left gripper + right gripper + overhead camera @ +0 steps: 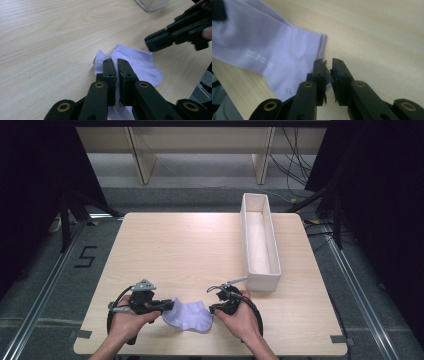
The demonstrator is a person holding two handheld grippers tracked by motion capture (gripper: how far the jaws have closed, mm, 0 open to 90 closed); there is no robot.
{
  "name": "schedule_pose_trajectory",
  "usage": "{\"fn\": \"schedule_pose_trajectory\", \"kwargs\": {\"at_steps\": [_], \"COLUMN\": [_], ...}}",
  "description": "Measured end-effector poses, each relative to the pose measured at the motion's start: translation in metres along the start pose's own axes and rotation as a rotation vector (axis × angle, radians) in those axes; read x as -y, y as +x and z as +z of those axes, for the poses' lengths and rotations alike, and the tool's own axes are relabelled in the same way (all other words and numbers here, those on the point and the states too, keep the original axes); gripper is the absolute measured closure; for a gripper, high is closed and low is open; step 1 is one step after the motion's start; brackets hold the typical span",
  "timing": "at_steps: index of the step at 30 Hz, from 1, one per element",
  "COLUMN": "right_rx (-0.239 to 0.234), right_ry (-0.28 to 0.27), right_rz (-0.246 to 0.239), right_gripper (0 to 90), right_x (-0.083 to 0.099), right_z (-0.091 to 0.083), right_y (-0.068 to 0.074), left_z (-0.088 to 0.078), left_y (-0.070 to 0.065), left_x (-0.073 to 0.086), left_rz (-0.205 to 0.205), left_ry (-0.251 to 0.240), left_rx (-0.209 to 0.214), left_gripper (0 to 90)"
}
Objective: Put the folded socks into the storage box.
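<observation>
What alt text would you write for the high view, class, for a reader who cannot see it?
A person's two hands hold black grippers, left gripper and right gripper, at either end of a pale lilac sock on the near edge of a light wooden table. A long white tray sits toward the right side.

Two black handheld tools on bare forearms

The left tool point(169, 305) carries a grey three-cornered plate on top; the right tool point(214, 309) has a slim grey lever, and a black cable loops from each. Up close, each tool's flat black jaws show small screw holes, with brass-ringed pivots on the linkage arms behind. No sleeves cover the forearms.
</observation>
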State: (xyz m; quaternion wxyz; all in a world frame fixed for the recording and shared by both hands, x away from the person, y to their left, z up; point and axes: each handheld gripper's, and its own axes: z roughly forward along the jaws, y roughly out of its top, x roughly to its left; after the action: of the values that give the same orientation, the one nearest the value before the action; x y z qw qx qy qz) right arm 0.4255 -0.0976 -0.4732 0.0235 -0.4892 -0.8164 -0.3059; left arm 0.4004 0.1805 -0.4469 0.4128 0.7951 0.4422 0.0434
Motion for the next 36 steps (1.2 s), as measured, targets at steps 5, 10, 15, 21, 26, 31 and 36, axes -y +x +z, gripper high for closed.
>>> {"fn": "schedule_pose_trajectory", "kwargs": {"at_steps": [5,10,15,21,26,31,36], "right_rx": [-0.029,-0.022,-0.008,-0.017,-0.015,-0.022,-0.02], "right_ry": [-0.063,0.013,0.025,0.018,0.023,0.011,0.008], "right_rz": [-0.081,-0.066,-0.04,-0.028,-0.008,-0.025,-0.028], "right_gripper": [76.5,81.6,85.1,85.4,85.3,85.2,85.1], "right_x": [-0.005,-0.001,0.0,0.001,0.001,0.001,0.002], "right_z": [-0.011,0.002,0.005,0.008,0.008,0.008,0.008], "right_y": [0.01,0.008,0.005,0.0,0.0,-0.001,-0.001], "left_z": [0.001,0.001,0.001,0.005,0.009,0.016,0.023], "left_y": [0.0,-0.001,-0.002,-0.009,-0.014,-0.019,-0.024], "left_x": [0.0,-0.001,-0.002,-0.006,-0.011,-0.015,-0.017], "left_rz": [-0.005,-0.008,0.012,0.013,0.041,0.062,0.079], "left_ry": [0.0,-0.006,0.008,0.01,0.033,0.057,0.075], "left_rx": [0.003,0.006,0.009,0.011,0.023,0.019,0.016], "left_gripper": [85.1,85.1,85.1,85.1,85.0,84.8,84.6]}}
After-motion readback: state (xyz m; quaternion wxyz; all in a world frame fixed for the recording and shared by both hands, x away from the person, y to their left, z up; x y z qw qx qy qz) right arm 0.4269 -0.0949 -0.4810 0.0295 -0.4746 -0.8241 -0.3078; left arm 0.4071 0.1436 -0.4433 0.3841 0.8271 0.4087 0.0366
